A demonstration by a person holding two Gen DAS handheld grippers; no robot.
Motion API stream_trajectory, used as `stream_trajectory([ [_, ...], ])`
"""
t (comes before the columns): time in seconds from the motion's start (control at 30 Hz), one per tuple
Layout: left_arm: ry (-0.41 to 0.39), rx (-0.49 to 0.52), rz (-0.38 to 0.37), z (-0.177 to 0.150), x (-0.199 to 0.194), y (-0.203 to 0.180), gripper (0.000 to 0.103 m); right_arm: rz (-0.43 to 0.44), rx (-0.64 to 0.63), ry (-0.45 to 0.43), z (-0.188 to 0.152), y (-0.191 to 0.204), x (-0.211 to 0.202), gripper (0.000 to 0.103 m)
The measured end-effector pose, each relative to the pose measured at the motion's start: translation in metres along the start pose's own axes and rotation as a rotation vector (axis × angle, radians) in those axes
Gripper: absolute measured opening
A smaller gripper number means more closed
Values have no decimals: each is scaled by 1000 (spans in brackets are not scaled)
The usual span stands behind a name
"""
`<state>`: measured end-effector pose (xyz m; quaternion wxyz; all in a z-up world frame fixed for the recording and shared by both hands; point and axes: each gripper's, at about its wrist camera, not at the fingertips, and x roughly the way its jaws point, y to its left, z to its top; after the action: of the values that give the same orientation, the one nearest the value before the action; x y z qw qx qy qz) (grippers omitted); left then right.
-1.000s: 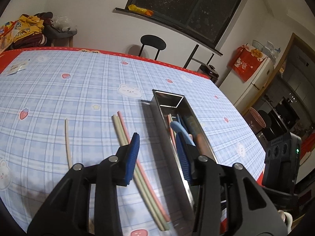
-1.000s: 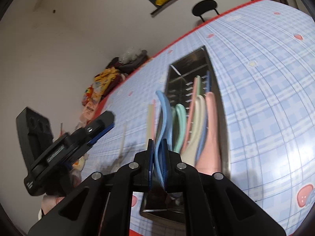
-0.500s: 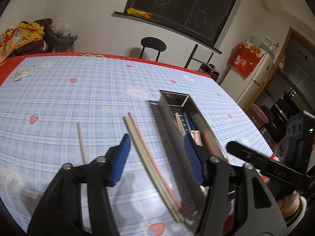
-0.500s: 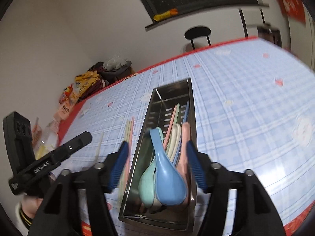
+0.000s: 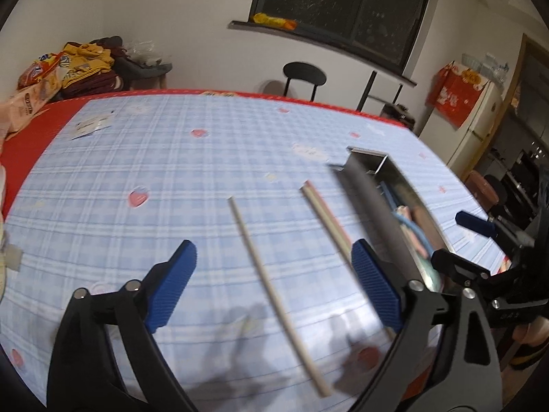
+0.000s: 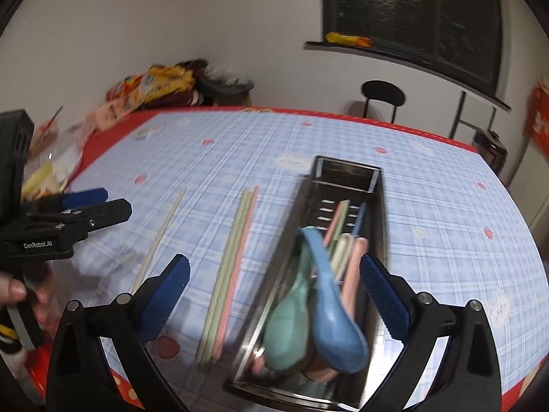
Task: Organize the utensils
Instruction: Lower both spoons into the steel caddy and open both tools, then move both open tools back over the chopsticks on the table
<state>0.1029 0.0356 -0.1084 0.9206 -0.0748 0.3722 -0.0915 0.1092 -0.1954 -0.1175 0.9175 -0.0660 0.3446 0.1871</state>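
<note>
A steel utensil tray point(image 6: 346, 175) lies on the blue checked tablecloth and holds a blue spoon point(image 6: 329, 295), a green spoon point(image 6: 288, 322) and several pastel utensils. The tray also shows at the right of the left wrist view point(image 5: 374, 202). A single cream chopstick point(image 5: 271, 274) and a green and pink bundle of chopsticks point(image 6: 233, 267) lie on the cloth left of the tray. My left gripper point(image 5: 274, 288) is open and empty, above the cream chopstick. My right gripper point(image 6: 274, 295) is open and empty, above the tray's near end.
The table's red edge point(image 6: 343, 115) runs along the far side. A black chair point(image 5: 303, 75) stands behind it. Snack bags and clothes point(image 5: 68, 68) are piled at the far left. A white fridge point(image 5: 477, 130) stands at the right.
My right gripper opened and let go of the blue spoon, which now lies in the tray. My left gripper opened wider and moved left, from the tray's side to over the single chopstick.
</note>
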Motion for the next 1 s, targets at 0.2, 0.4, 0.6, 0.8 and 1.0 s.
stream_trajectory([
  [0.2,50,32,-10,-11,5,9,93,54,-123,65,1,32,15,95],
  [0.4,55,3,-23,-17,7,23,93,75,-182,144,1,50,32,67],
  [0.6,48,-34,-50,-18,9,34,79,88,-209,212,2,59,52,30],
  [0.8,71,-74,-106,-25,21,43,44,72,-204,256,2,64,68,20],
  [1.0,85,-88,-154,-28,26,45,41,57,-178,275,3,62,79,17],
])
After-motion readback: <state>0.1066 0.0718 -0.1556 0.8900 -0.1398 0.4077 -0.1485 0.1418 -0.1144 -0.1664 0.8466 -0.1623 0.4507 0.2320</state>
